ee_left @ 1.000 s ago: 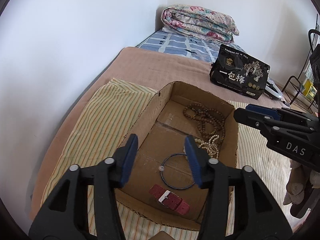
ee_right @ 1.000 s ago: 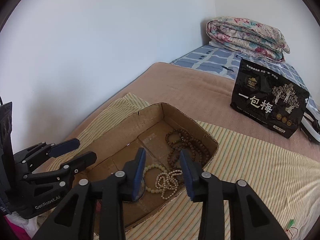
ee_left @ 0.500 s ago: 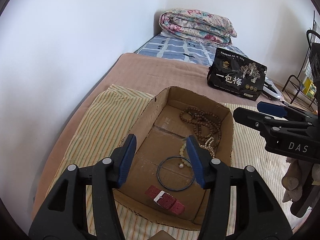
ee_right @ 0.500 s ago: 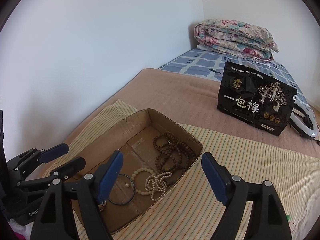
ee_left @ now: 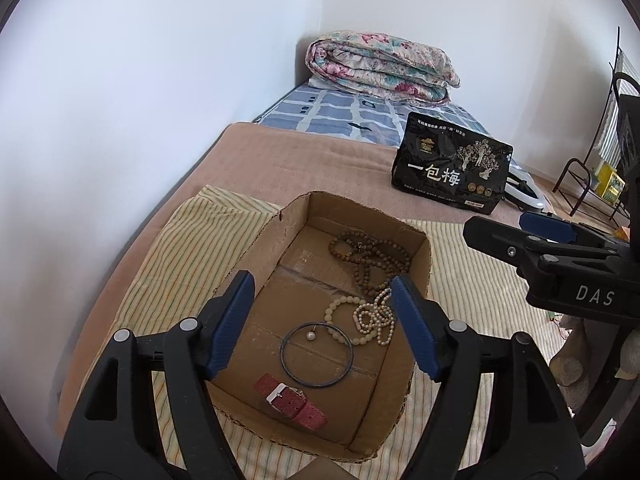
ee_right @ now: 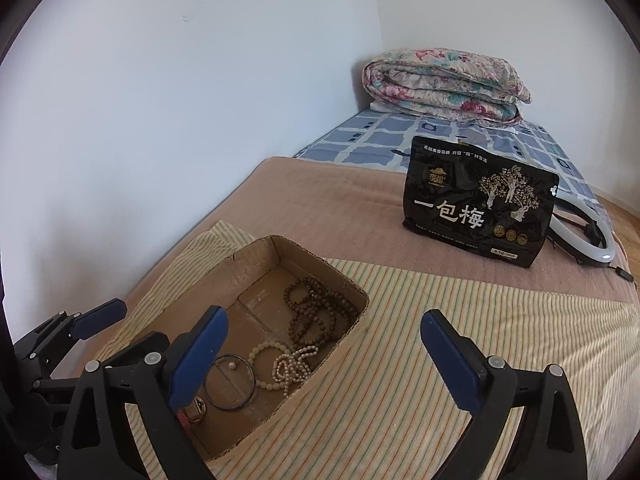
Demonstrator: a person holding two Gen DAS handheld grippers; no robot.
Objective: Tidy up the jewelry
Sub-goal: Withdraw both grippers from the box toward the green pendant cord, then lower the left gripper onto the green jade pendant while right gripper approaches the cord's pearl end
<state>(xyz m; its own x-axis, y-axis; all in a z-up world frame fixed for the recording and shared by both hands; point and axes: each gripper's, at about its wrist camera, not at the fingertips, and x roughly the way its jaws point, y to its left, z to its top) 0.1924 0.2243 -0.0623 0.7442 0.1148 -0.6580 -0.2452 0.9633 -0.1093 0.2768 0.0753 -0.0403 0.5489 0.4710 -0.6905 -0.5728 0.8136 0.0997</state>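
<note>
From the left wrist view, the left gripper [ee_left: 322,324] is released and its jaws are opening, nothing pressed between the blue pads. It hangs above the cardboard box [ee_left: 256,240], tilted downward toward it. The box sits on a striped cloth [ee_left: 176,256] spread over the bed [ee_left: 304,160]. Inside lie a brown bead necklace [ee_left: 372,254], a pale bead bracelet [ee_left: 340,312], a small-pearl strand [ee_left: 378,318], a dark bangle [ee_left: 316,354] with a single pearl [ee_left: 309,335] inside its ring, and a red watch strap [ee_left: 290,400] nearest the camera. The right gripper [ee_left: 536,232] reaches in from the right edge, above the cloth.

From the right wrist view, the right gripper [ee_right: 322,356] stands wide, jaws opening and empty, angled downward over the box's right wall [ee_right: 320,372] and the cloth beside it. The left gripper [ee_right: 120,332] shows at lower left beside the box. A black snack bag [ee_right: 478,208] stands farther back on the bed, a folded floral quilt [ee_right: 444,86] beyond it.
</note>
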